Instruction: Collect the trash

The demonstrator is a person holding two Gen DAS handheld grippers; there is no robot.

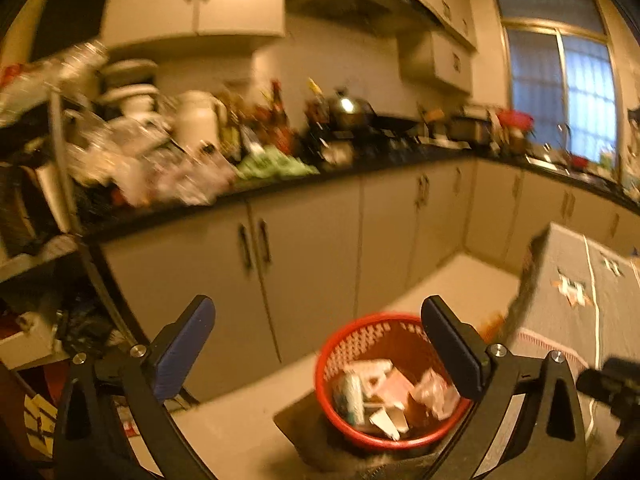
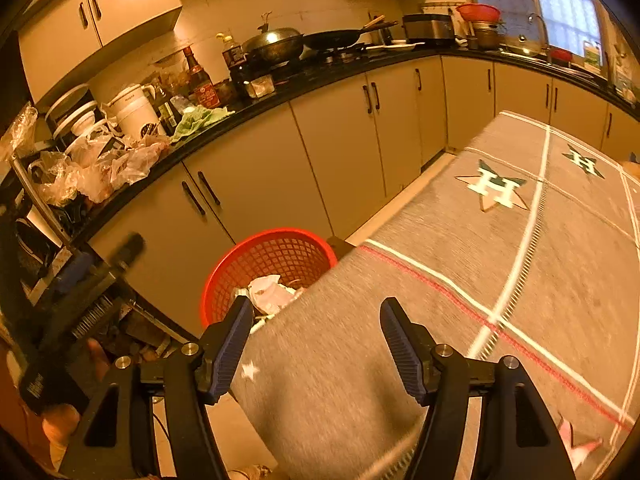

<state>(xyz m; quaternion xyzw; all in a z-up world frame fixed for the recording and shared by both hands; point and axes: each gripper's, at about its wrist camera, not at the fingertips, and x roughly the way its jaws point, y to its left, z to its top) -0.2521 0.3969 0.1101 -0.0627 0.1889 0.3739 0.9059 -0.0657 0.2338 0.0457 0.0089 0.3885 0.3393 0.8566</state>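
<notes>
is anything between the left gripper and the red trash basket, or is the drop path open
Nothing visible blocks it. The left gripper hangs open and empty above the red basket, whose open top faces it with trash already inside. The grey tablecloth edge sits to the right, beside the basket, not over it.

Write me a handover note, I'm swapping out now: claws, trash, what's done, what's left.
Left claw: open, empty, above the floor beside the red plastic mesh basket.
Right claw: open, empty, over the edge of the grey cloth-covered table.
Done: crumpled paper and packaging already lies in the basket.
Left: I see a small pink scrap on the cloth; probably more trash out of view.
</notes>
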